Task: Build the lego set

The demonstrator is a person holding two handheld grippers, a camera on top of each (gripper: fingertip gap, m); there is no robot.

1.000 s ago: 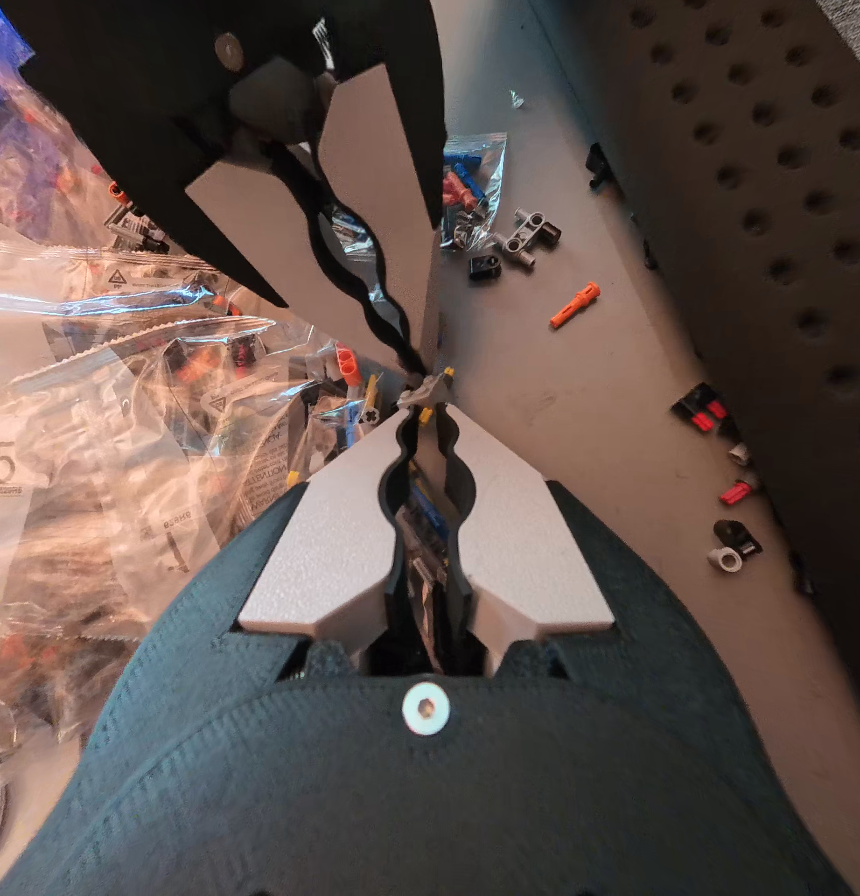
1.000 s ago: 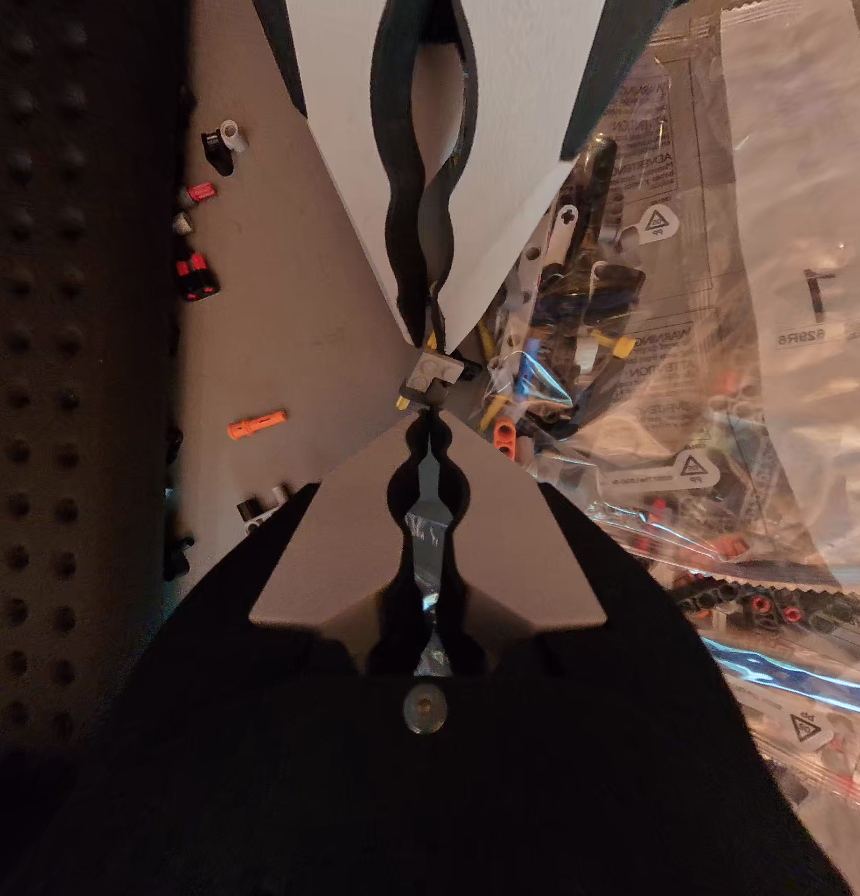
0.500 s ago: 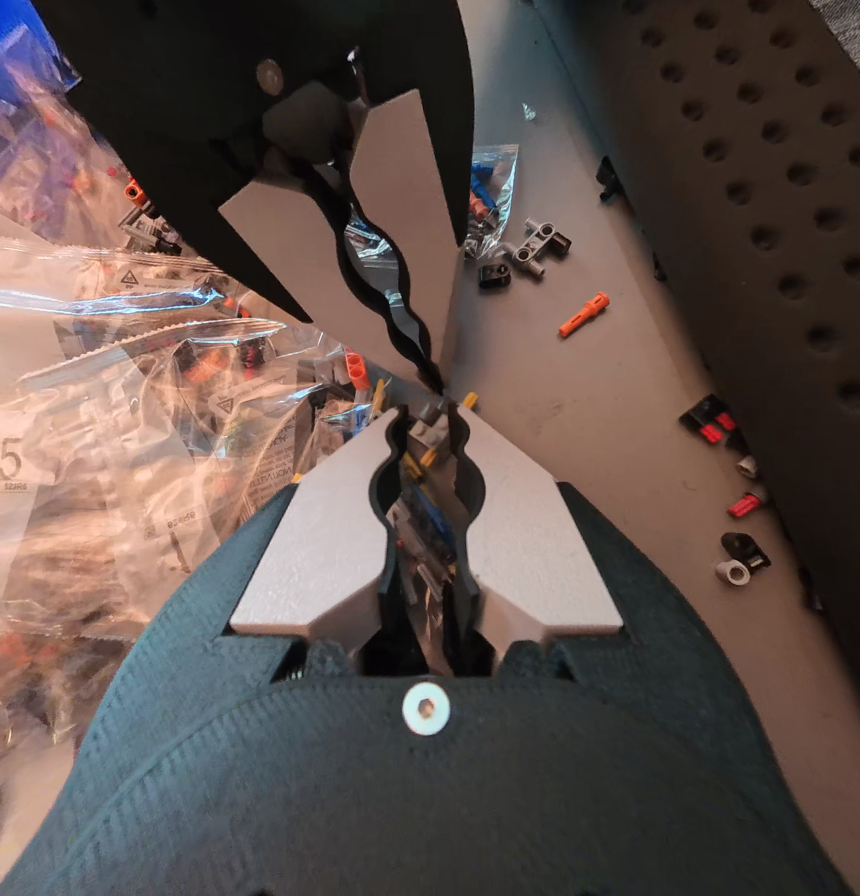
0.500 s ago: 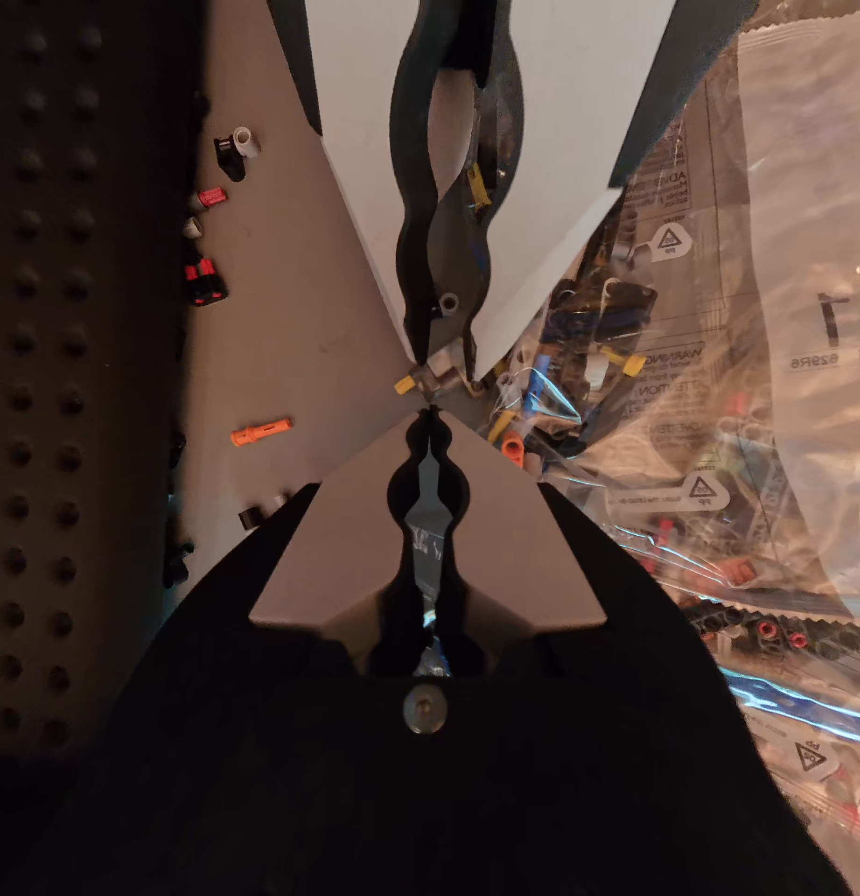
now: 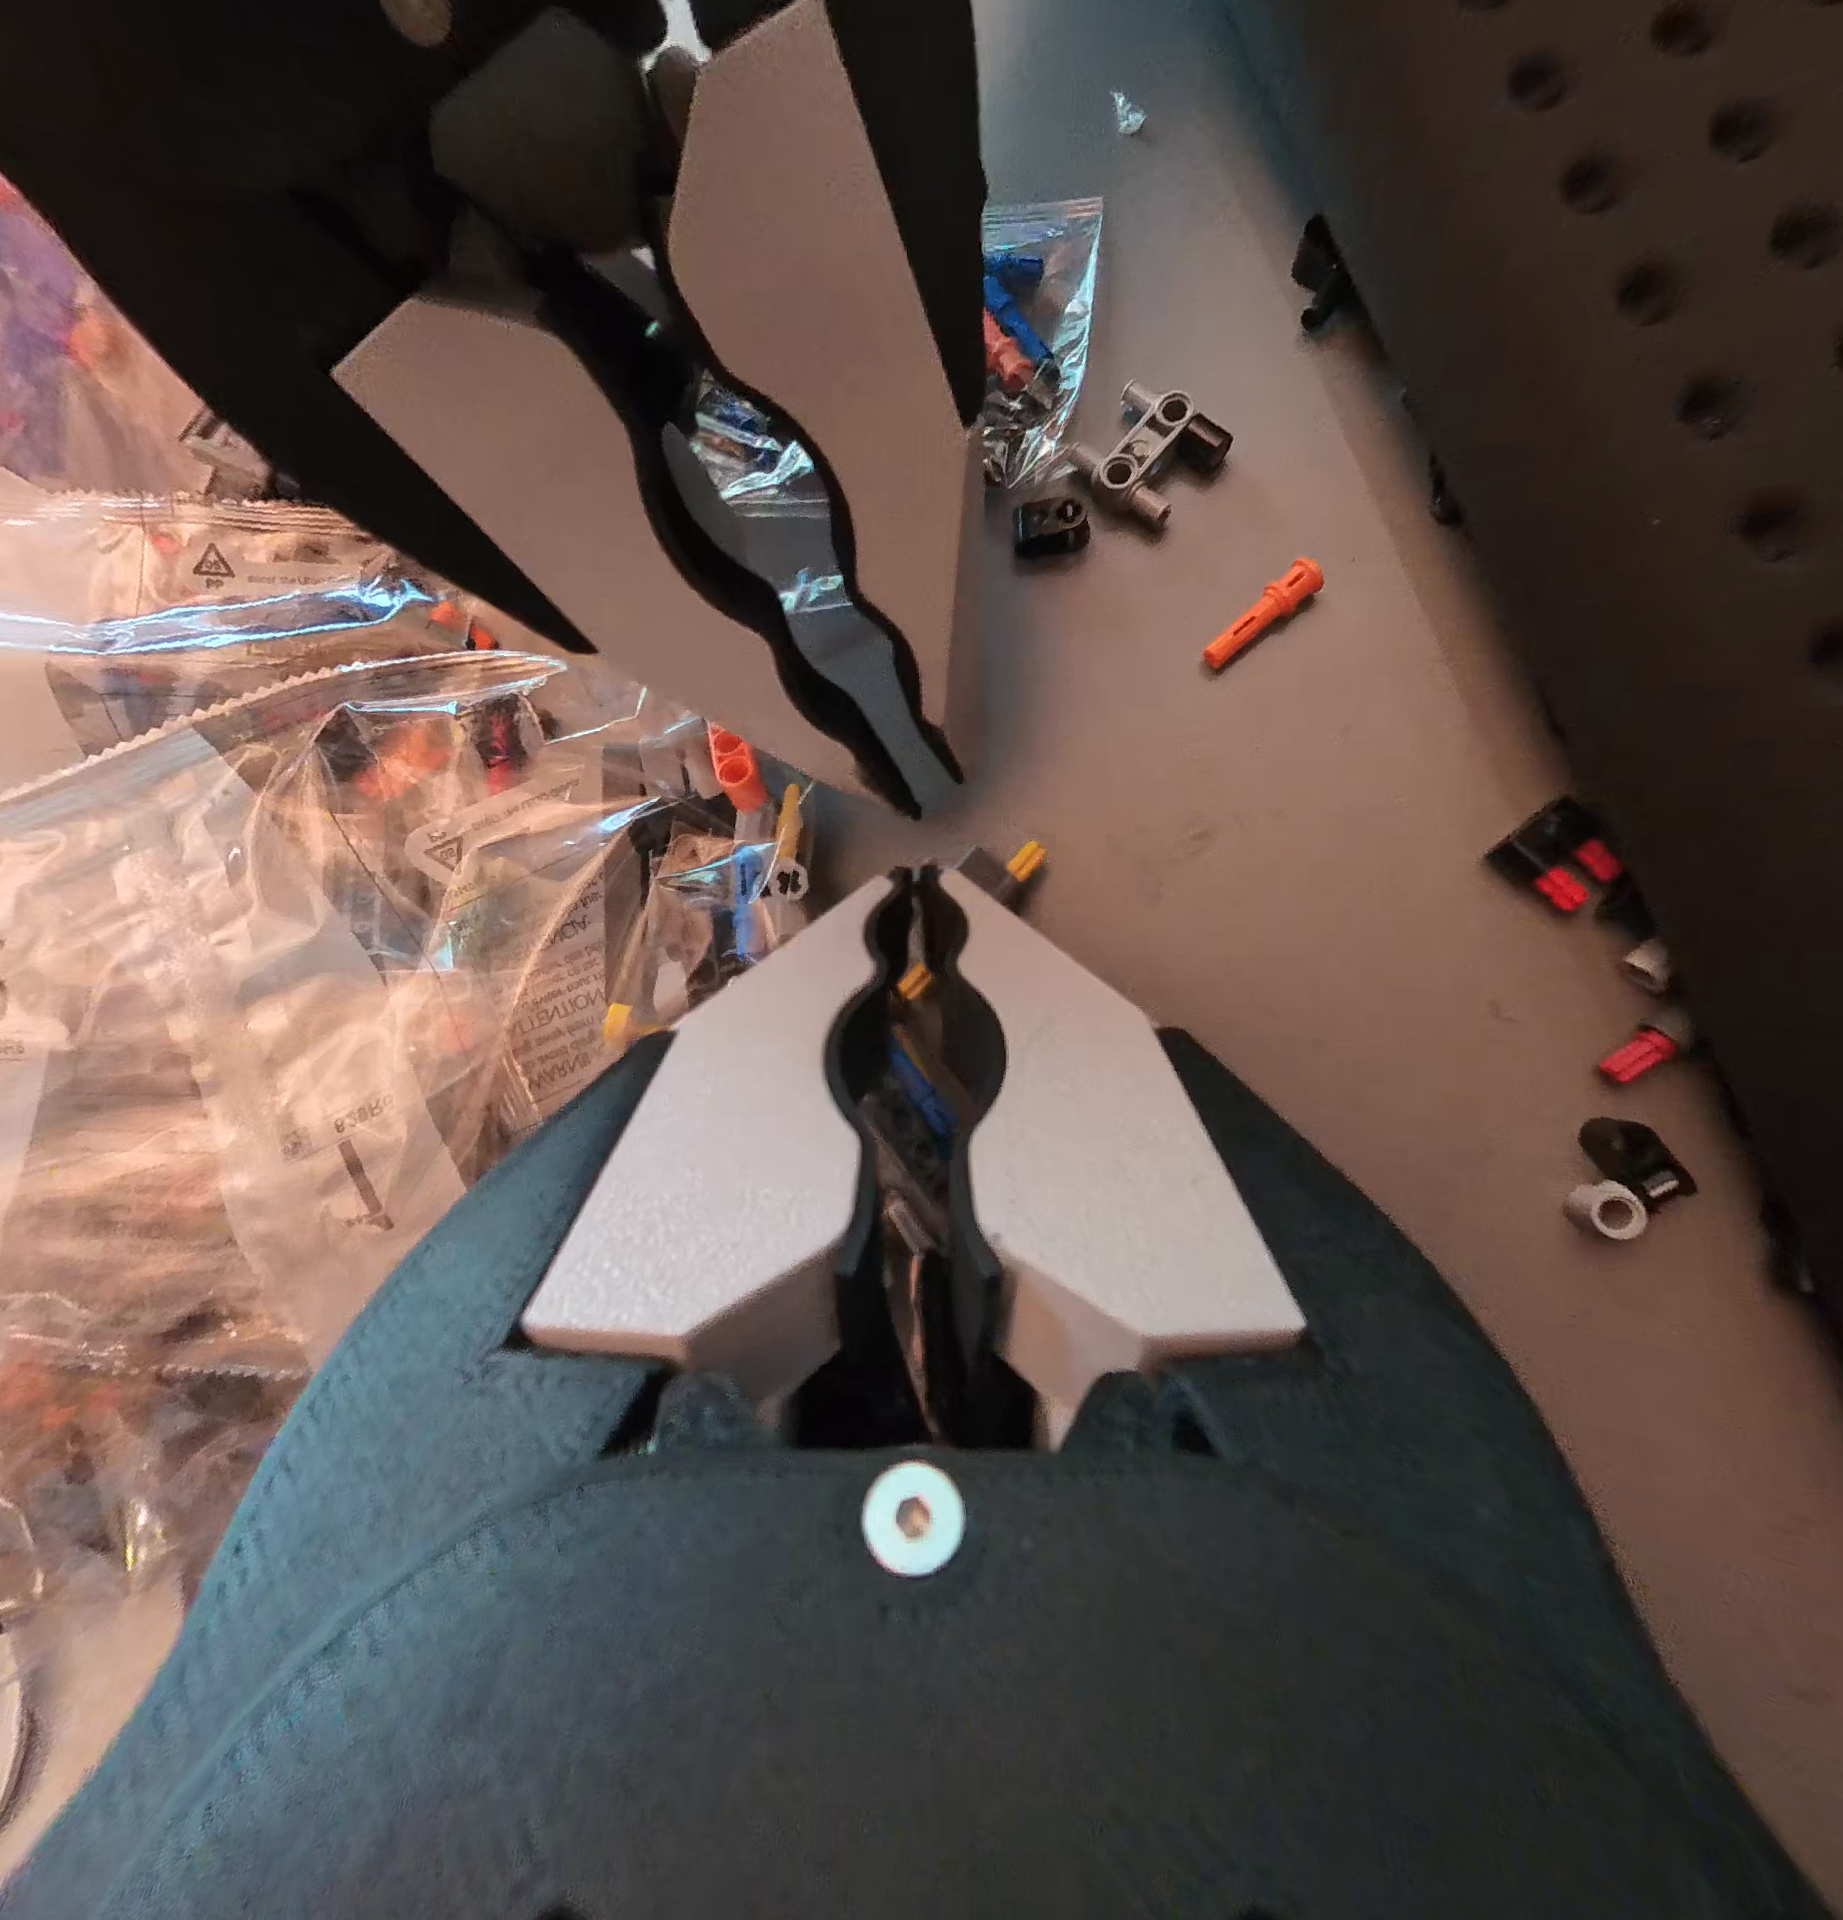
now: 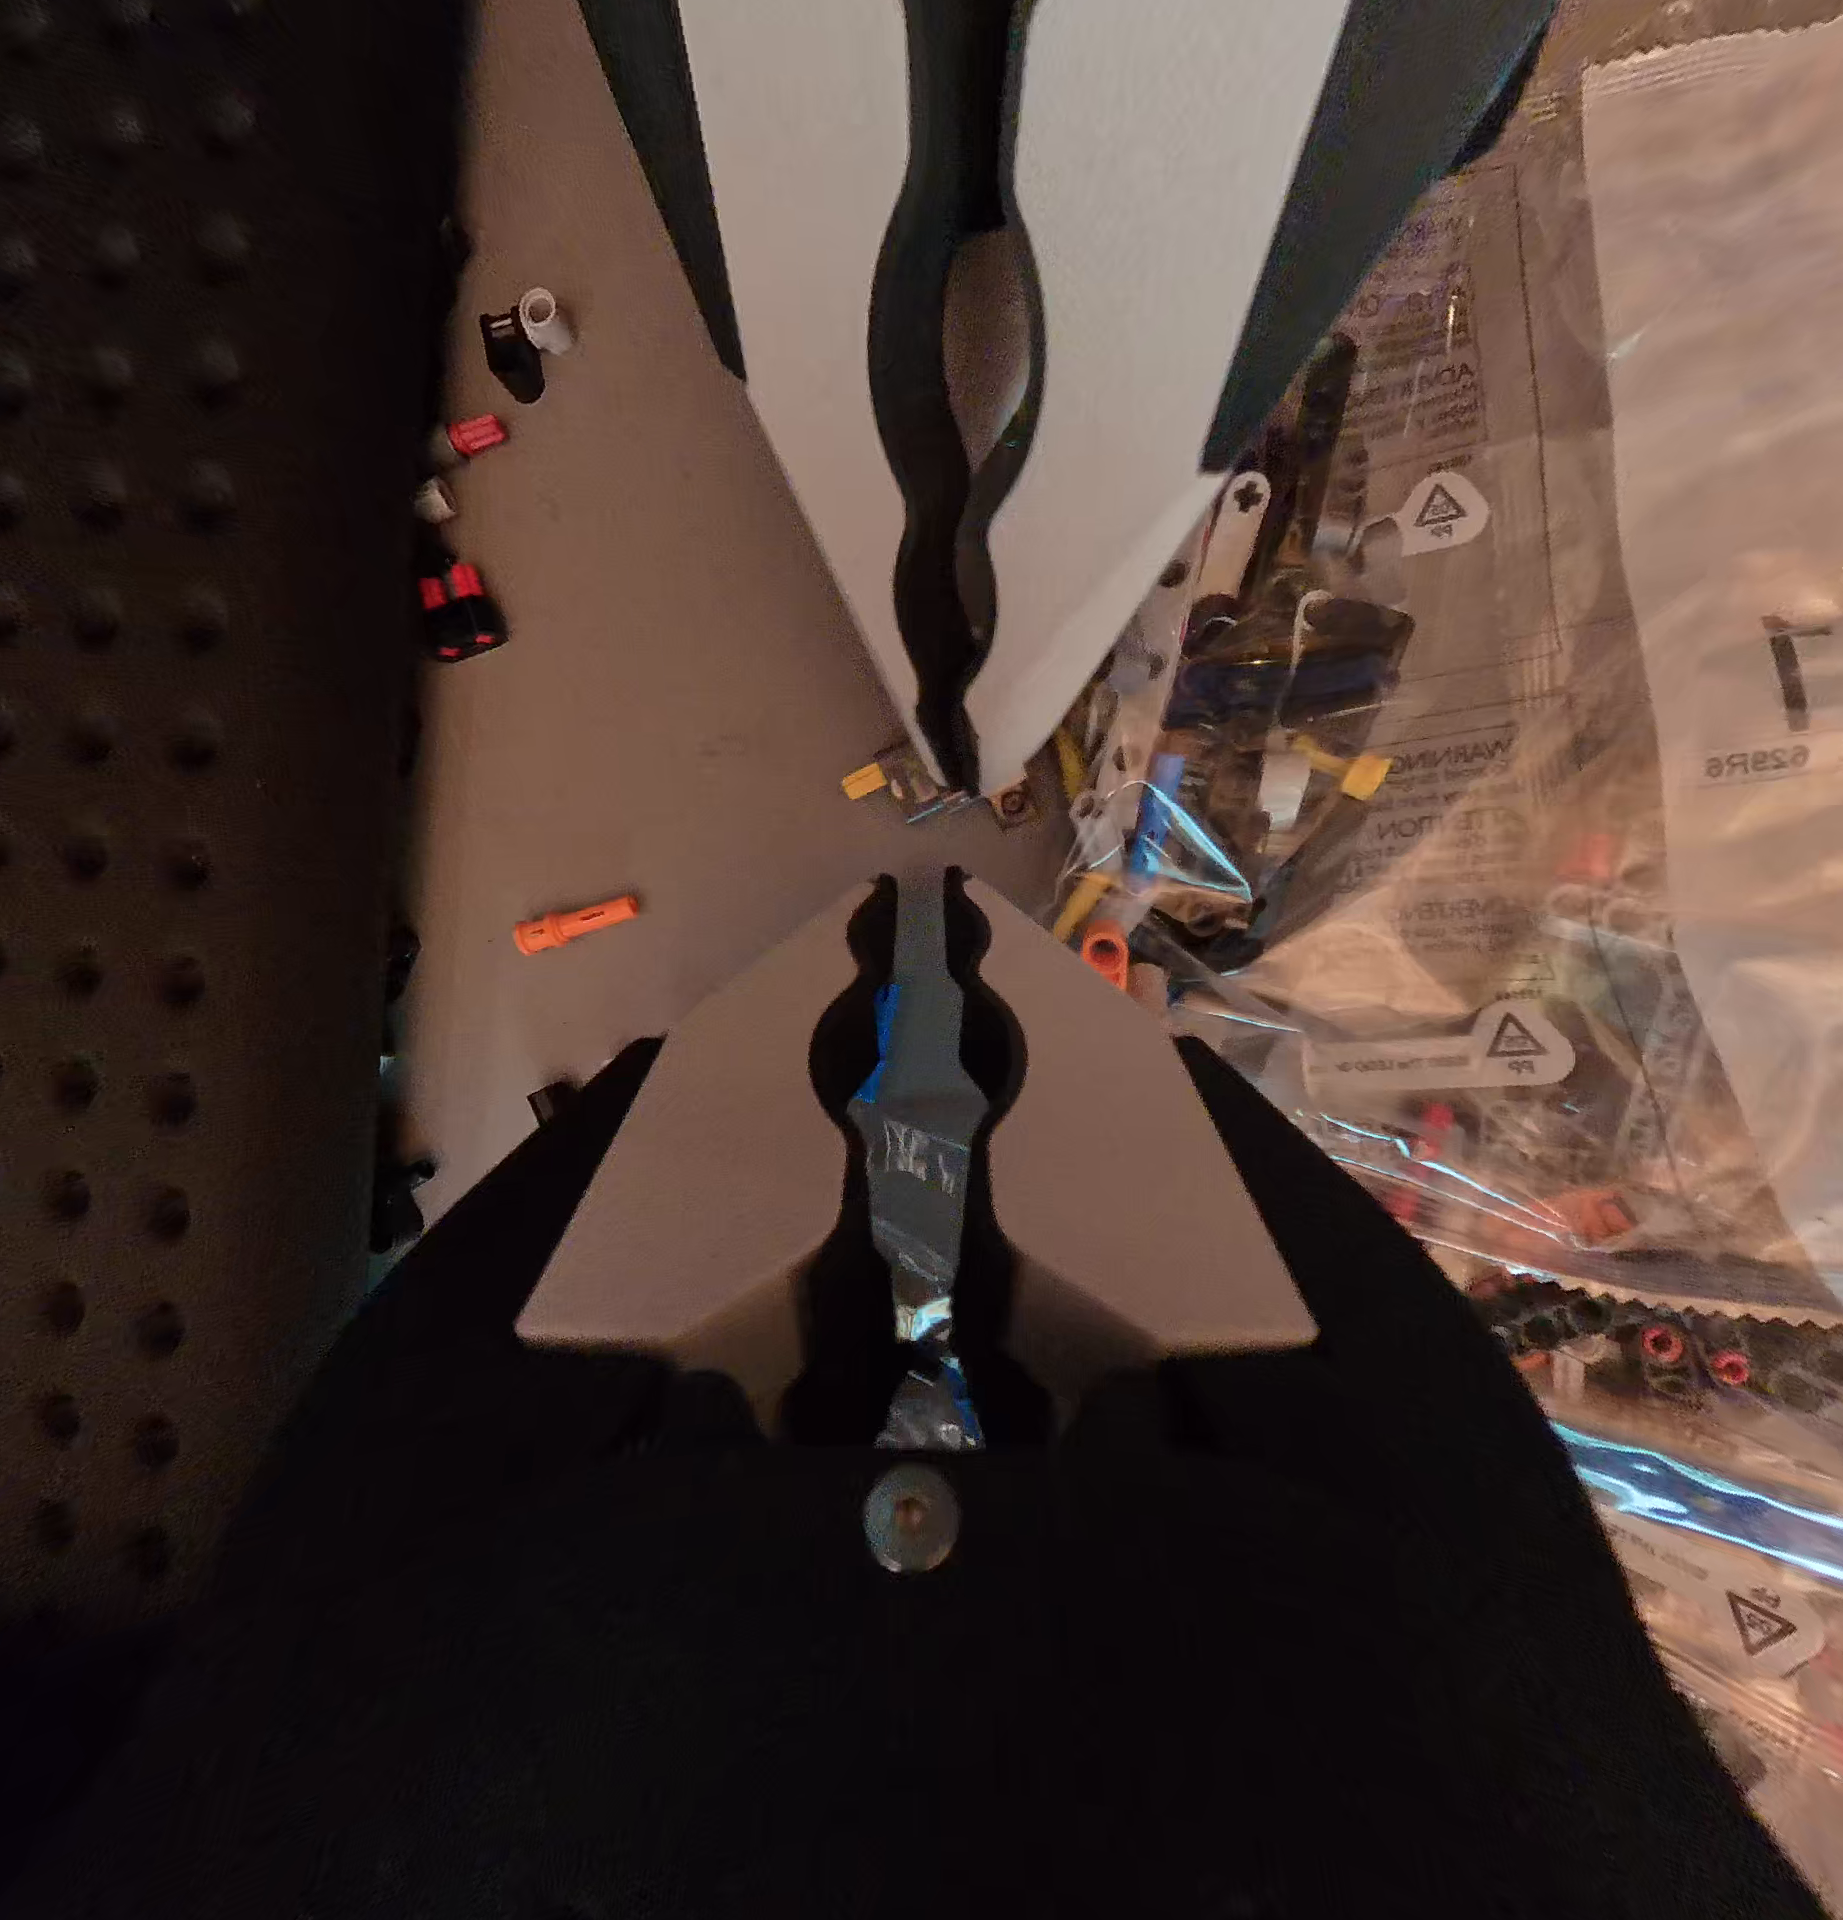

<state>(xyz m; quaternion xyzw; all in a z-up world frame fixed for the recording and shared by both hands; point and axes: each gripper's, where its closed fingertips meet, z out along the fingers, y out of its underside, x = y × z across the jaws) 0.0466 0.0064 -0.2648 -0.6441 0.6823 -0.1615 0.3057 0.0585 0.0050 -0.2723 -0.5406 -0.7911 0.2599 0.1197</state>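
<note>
A small grey lego piece with yellow pins [image 5: 1005, 864] sits at the tips of my left gripper [image 5: 915, 878], which is shut on it above the grey table. In the right wrist view the piece [image 6: 901, 781] sticks out left of the left gripper [image 6: 953, 774], which reaches in from the top. My right gripper [image 6: 922, 883] faces it tip to tip, a short gap away. Its fingers stand slightly apart and hold nothing. It also shows in the left wrist view [image 5: 922, 805], coming from the top.
Clear plastic bags of lego parts [image 5: 273, 935] [image 6: 1519, 831] lie to one side. An orange pin [image 5: 1260, 613], a grey connector [image 5: 1156, 447], a small bag [image 5: 1031, 312] and red-and-black pieces [image 5: 1561, 873] lie on the table beside a black perforated panel [image 5: 1675, 416]. Left and right tips are no more than a few centimetres apart.
The left gripper opened around the piece, then shut on it. The right gripper let go of the piece and the two grippers drew slightly apart.
</note>
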